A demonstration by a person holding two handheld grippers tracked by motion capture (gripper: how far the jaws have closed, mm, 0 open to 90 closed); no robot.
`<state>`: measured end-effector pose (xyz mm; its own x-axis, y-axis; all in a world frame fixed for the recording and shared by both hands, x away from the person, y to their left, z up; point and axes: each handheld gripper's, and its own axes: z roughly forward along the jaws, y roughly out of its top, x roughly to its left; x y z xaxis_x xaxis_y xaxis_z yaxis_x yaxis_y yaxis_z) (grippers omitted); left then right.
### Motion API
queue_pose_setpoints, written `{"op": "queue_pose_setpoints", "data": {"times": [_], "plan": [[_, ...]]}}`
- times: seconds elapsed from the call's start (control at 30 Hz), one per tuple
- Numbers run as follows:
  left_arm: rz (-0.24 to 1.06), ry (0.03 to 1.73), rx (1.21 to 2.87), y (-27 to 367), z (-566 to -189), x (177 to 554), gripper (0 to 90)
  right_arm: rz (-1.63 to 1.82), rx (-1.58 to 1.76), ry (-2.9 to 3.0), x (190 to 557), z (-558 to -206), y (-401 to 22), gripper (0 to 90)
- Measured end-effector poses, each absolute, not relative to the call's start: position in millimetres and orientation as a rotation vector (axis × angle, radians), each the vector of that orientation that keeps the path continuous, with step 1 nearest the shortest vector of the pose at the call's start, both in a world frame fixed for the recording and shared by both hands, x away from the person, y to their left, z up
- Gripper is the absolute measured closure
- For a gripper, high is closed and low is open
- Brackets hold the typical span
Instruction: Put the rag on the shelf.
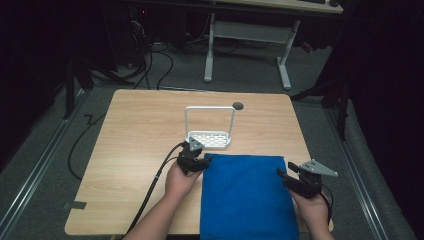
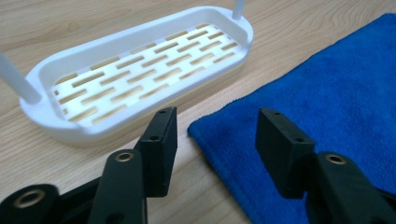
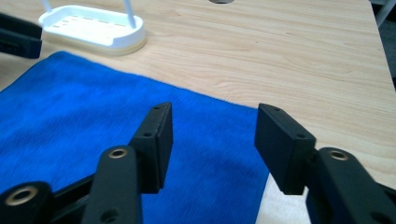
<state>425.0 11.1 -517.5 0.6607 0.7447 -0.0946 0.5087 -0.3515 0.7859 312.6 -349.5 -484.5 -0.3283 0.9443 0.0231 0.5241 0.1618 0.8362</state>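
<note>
Left gripper (image 2: 212,140) jaws wide apart, empty, at blue towel's (image 1: 245,195) far-left corner; right gripper (image 3: 212,140) likewise, probably over right edge. White slotted plastic tray (image 2: 140,70) just beside.

Just ahead of your left gripper (image 1: 196,159), whose jaws are matte black with brass-coloured pivot rings, the tray (image 2: 46,77) is plain white, its floor cut by rows of short slots through which tan wood shows. Its hoop handle (image 1: 209,108) is white too. Between your two grippers the cloth (image 1: 246,195) is a solid, saturated blue with a fine fuzzy nap and no print. Your right gripper (image 1: 295,176) is black as well, topped by a grey three-cornered plate (image 1: 318,168). Under both, the table (image 1: 135,130) is pale wood with faint wavy grain; beyond the tray sits a dark round hole (image 1: 238,105).
</note>
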Motion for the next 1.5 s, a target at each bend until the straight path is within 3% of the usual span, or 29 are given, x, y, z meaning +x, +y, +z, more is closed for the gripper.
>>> {"op": "queue_pose_setpoints", "data": {"times": [0.47, 0.63, 0.83, 1.1, 1.5], "plan": [[0.32, 1.047, 2.033, 4, -531, 438, 56.1, 0.952, 1.446, 1.924, 341, -486, -359, 47.0], [0.328, 1.04, 2.053, 1, -531, 438, 59.8, 0.915, 1.434, 1.919, 347, -488, -359, 51.1], [0.321, 1.032, 2.049, 1, -532, 437, 68.1, 0.875, 1.471, 1.92, 358, -494, -362, 54.8], [0.304, 1.02, 2.048, 2, -533, 436, 85.5, 0.848, 1.56, 1.916, 379, -510, -372, 57.4], [0.286, 1.017, 2.027, 4, -533, 435, 89.4, 0.851, 1.652, 1.926, 392, -523, -374, 61.5]]}}
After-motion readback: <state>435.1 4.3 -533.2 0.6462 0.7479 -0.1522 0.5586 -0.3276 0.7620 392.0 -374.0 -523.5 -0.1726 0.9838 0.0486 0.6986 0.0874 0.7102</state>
